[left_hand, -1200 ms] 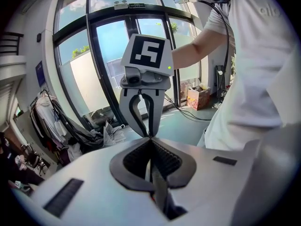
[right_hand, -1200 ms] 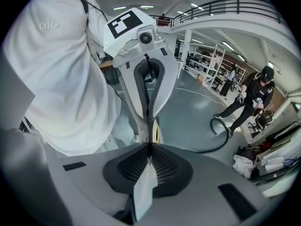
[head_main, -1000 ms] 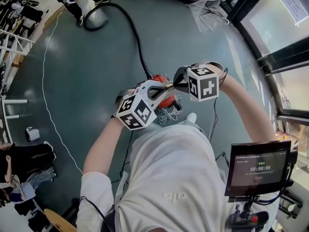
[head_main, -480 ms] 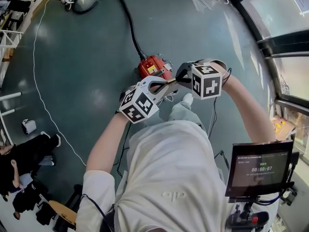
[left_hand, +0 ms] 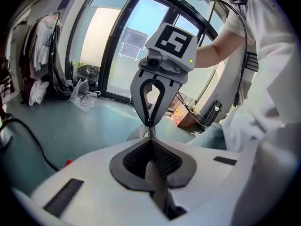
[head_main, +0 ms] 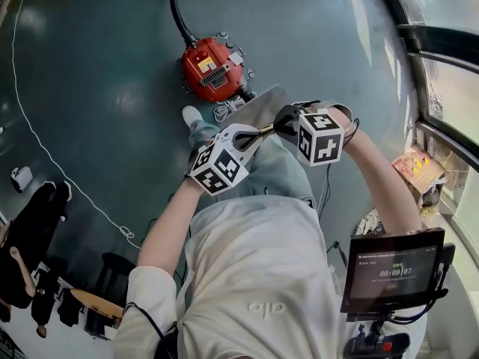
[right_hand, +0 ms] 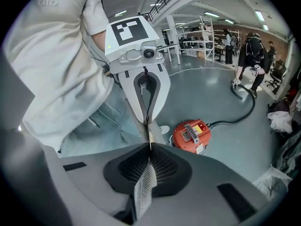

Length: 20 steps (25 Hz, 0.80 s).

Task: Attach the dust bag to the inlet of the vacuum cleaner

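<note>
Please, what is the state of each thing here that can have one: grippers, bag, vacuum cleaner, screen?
left gripper, shut on the dust bag
right gripper, shut on the dust bag
dust bag, flat, held off the floor, not on the vacuum cleaner
vacuum cleaner, standing on the floor, hose connected
screen, lit

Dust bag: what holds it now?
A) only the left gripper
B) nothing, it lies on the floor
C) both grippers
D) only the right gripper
C: the left gripper and the right gripper each have their fingers shut on the grey dust bag.
</note>
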### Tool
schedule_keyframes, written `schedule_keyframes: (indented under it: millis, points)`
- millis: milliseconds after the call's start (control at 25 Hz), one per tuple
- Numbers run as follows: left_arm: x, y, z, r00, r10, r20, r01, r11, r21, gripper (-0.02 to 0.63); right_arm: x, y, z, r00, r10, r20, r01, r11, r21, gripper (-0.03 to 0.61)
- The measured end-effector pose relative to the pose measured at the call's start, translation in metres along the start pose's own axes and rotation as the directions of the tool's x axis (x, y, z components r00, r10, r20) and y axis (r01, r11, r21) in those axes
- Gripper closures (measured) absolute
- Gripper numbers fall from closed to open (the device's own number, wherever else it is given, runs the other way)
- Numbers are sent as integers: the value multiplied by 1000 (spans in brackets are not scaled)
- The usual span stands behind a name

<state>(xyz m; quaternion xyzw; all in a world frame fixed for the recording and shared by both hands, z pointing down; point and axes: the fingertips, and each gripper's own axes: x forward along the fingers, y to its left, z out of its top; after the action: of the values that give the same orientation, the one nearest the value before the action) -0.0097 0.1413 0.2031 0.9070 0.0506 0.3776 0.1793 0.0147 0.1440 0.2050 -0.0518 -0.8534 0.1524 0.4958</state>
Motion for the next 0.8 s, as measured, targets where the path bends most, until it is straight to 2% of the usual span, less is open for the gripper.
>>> schedule_keyframes:
  millis: [160, 240, 400, 560, 800]
  points:
    - [76, 19, -56, 1000, -15, -4, 14, 992, -122, 603, 74, -15, -58, 999, 28, 16, -29, 998, 48, 555]
    - [111, 33, -88, 1000, -14, -10, 13, 988, -155, 603, 116, -26, -84, 999, 30, 27, -32, 997, 64, 555]
    - [173, 56, -153, 999, 3, -53, -10, 991, -135, 603, 198, -43, -126, 1000, 1, 12, -2, 999, 38, 555]
    - [225, 66, -217, 995, 13, -95, -20, 997, -80, 603, 274, -48, -160, 999, -40, -7, 40, 999, 13, 555]
    - [277, 104, -275, 996, 58, -69, -67, 988, -137, 601, 347, -81, -196, 987, -159, -14, 159, 987, -17, 555]
